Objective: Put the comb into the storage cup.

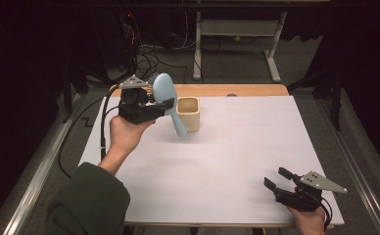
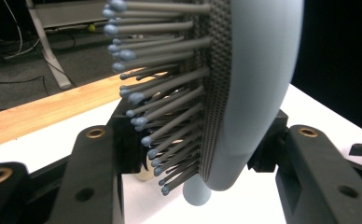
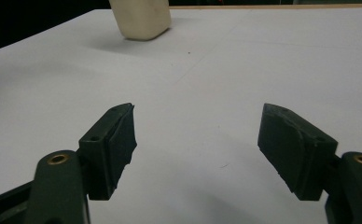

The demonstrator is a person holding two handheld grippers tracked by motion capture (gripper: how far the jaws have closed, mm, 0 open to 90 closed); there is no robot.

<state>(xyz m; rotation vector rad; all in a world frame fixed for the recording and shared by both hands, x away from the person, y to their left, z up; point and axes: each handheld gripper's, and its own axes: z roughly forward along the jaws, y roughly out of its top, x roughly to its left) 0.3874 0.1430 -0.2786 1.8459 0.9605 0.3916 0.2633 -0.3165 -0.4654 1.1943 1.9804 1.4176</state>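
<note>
A light blue hairbrush (image 1: pixel 167 100) is held up in the air at the far left of the table, its handle pointing down toward the table beside a cream square cup (image 1: pixel 188 113). My left gripper (image 1: pixel 154 105) is shut on the brush head. In the left gripper view the grey bristles (image 2: pixel 165 88) point left and the blue back (image 2: pixel 258 84) fills the middle between the black jaws. At the table's near right corner my right gripper (image 1: pixel 278 178) rests low, open, with nothing between its pads (image 3: pixel 118 140). The cup (image 3: pixel 141 17) stands far ahead in the right gripper view.
A white sheet (image 1: pixel 237 161) covers the table, with a strip of bare wood (image 1: pixel 237 90) along the far edge. Beyond the table stand a white desk frame (image 1: pixel 237 44) and loose cables (image 1: pixel 149 56) on the floor.
</note>
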